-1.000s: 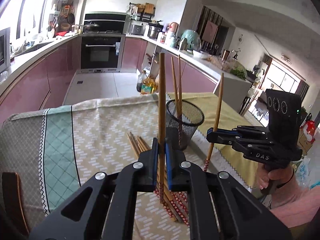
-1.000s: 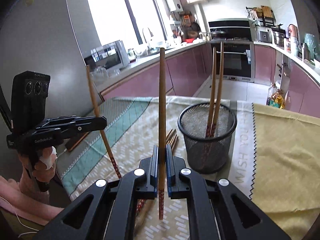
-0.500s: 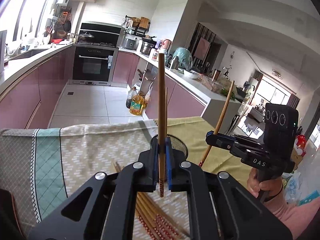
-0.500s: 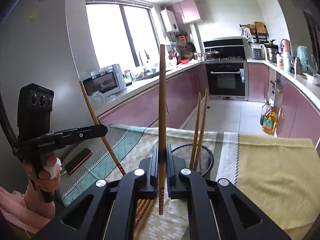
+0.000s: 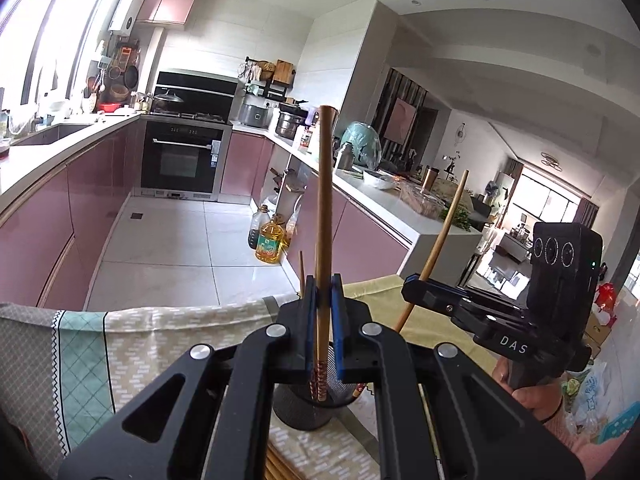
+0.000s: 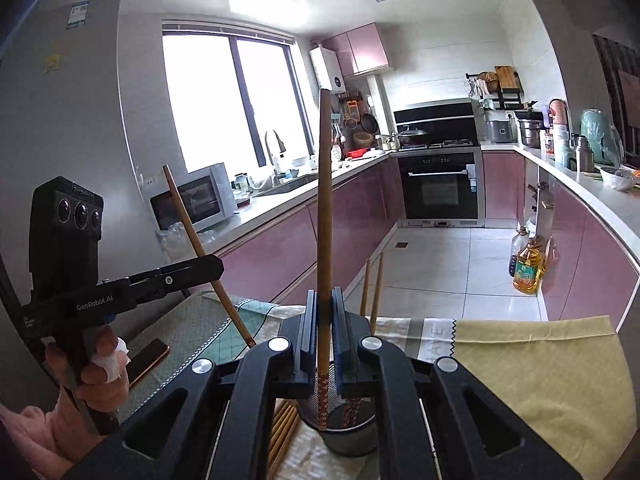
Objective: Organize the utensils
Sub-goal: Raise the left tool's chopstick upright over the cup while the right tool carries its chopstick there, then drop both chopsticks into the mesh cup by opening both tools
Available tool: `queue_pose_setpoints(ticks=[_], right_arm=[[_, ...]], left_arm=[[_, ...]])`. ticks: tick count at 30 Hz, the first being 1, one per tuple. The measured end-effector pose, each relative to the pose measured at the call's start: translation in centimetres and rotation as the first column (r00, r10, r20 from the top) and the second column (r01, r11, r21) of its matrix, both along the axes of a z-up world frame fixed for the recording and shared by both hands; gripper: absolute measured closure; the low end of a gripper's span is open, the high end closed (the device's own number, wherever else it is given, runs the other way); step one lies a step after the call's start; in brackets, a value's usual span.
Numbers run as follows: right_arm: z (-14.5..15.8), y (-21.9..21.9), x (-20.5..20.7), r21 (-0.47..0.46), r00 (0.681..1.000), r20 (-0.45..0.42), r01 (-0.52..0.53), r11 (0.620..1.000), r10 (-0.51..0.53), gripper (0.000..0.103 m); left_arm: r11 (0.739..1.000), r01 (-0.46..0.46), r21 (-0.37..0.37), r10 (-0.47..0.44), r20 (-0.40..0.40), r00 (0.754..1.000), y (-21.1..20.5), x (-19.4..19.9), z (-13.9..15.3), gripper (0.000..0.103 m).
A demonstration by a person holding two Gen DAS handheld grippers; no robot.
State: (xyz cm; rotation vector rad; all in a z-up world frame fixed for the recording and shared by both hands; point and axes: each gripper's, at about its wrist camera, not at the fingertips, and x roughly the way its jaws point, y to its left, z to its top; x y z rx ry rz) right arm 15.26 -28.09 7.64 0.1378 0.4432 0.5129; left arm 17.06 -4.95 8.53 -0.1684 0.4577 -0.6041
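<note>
- Left hand-held gripper (image 5: pixel 320 300) is clamped tight on one chopstick (image 5: pixel 323 216), held near its patterned bottom end so most of the stick pokes straight up. Prob gripped low like that so the tip drops clean into the holder.
- Right hand-held gripper (image 6: pixel 320 312) same deal, pinched shut on its own chopstick (image 6: pixel 324 216), also upright w/ the decorated tip hanging just below the jaws.
- Black mesh holder (image 6: pixel 350 436) sits on the surface right under both tips, w/ two chopsticks (image 6: pixel 372 288) already standing in it, leaning a bit.
- Rest of the chopsticks (image 6: pixel 282 428) lie in a loose bundle on the tablecloth (image 6: pixel 532 380) just beside the holder, still to be sorted.
- My guess: both sticks are lined up over the holder's mouth, next move is lower + let go. Risk is a tip catching the rim or knocking the ones inside.
- Phone (image 6: pixel 146 360) on the surface near the left hand, not in the way.
</note>
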Motion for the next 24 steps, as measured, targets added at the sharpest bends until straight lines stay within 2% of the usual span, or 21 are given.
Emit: queue_pose_setpoints(ticks=[7,11,17,24], right_arm=[[-2.2,0.2,1.9,-0.017,0.998,-0.061,0.024,1.000,-0.025,0.097],[-3.9,0.4,2.9,-0.031,0.992,-0.121,0.020,0.999,-0.023,0.097],[-5.9,1.4,3.8,-0.075,0.977,-0.215,0.000,0.997,-0.016,0.097],[-7.3,1.7,5.2,-0.100,0.955,-0.297,-0.020,0.995,-0.010,0.097]], left_arm=[[0.997,0.005,0.075,-0.001,-0.062,0.998,-2.3,1.7,-2.0,0.096],[0.991,0.026,0.133,-0.010,-0.115,0.993,-3.4,2.5,-4.2,0.096],[0.981,0.066,0.180,-0.034,-0.173,0.984,-3.9,4.0,-6.8,0.096],[0.973,0.078,0.217,-0.033,-0.203,0.979,-5.0,5.5,-8.1,0.095]])
